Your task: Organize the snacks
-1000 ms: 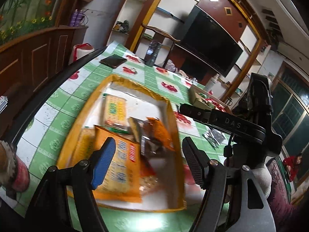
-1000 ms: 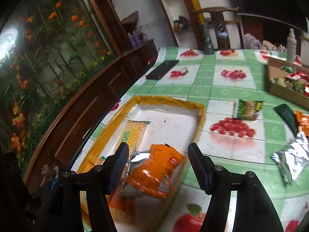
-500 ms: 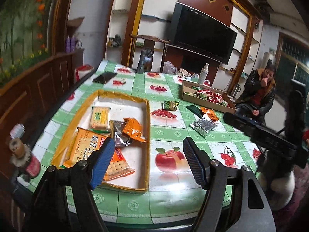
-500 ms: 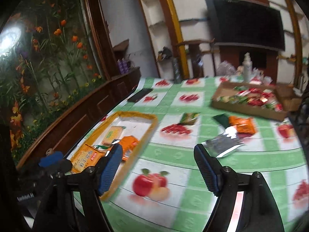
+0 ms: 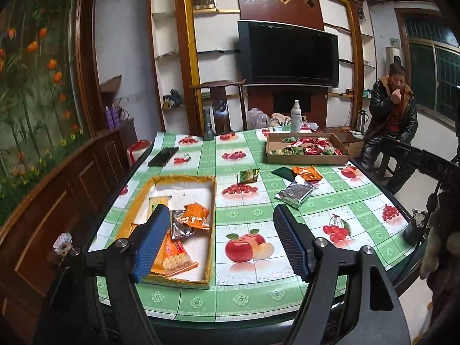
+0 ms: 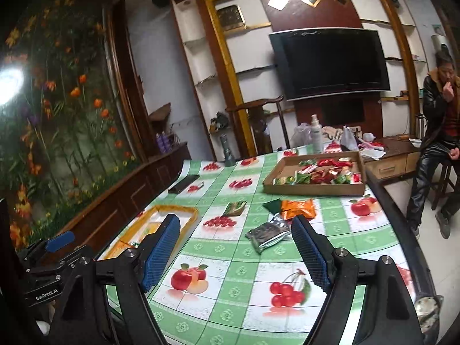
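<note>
Left gripper [image 5: 220, 240] spread wide, empty, held above the near table edge, over the tray [image 5: 211, 227]. Right gripper [image 6: 235, 254] likewise gaping with nothing between the pads, jaws just widened, over the green tablecloth [image 6: 359, 235]. In the tray: cracker pack [image 5: 176, 256], orange packet [image 5: 197, 215], silver packet [image 5: 179, 225]. Mid-table, loose: green packet [image 5: 247, 176], orange bag [image 5: 307, 173], silver pouch [image 5: 294, 194]. Far side: cardboard box [image 5: 304, 159] full of red and green snacks.
</note>
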Available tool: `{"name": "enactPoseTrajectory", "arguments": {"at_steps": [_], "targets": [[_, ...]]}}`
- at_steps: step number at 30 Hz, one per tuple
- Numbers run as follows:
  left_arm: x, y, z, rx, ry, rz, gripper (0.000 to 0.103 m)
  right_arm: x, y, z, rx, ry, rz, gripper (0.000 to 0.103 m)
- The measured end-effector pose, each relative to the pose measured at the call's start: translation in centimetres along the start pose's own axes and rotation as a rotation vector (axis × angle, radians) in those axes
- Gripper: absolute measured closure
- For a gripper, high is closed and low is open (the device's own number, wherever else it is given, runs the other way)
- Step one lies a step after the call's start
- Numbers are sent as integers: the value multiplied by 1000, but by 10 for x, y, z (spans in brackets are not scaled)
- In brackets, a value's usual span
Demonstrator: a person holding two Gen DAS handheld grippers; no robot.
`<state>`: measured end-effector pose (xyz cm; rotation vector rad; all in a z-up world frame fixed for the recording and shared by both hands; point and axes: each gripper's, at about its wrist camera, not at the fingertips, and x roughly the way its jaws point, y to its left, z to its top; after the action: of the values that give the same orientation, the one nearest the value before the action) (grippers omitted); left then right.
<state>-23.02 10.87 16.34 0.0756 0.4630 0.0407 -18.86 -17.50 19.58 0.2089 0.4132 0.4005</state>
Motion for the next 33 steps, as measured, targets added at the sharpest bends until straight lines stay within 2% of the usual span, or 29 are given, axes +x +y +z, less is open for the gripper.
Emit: {"name": "enactPoseTrajectory", "arguments": {"at_steps": [8,11,13,15,17,19,20,22,23,25,27,28,30,33], "targets": [[-44,-14,28,44,-106,-21,29,-60,-16,26,9,-127,-34,21],[-71,-8,59,40,-146,-81,28,-84,-27,48,44,-167,-44,21],[-86,-1,89,34,-156,-144,18,-97,-31,66,55,-189,-51,19],[-102,6,123,35,-183,-201,18,-110,-36,85,59,-218,-54,17],[-117,13,150,20,-270,-226,3,-119,-38,103,45,-239,-79,15],[-118,17,144,-5,-336,-214,0,-118,-40,111,30,-231,-102,13],[-108,17,135,-13,-305,-224,0,-115,-42,111,30,-223,-112,13],[-60,10,111,-32,-78,-240,0,-99,-49,106,48,-184,-109,11],[-42,9,99,-59,-24,-258,0,-90,-52,101,57,-161,-106,11],[-13,10,78,-97,7,-279,0,-59,-58,89,69,-75,-108,11],[12,10,64,-100,35,-241,0,-24,-65,75,85,15,-112,11],[26,12,59,-113,58,-250,0,-5,-70,66,104,67,-103,11],[42,16,52,-136,94,-287,0,28,-77,49,140,148,-86,11],[63,21,47,-142,124,-292,0,78,-84,23,176,256,-87,11]]}}
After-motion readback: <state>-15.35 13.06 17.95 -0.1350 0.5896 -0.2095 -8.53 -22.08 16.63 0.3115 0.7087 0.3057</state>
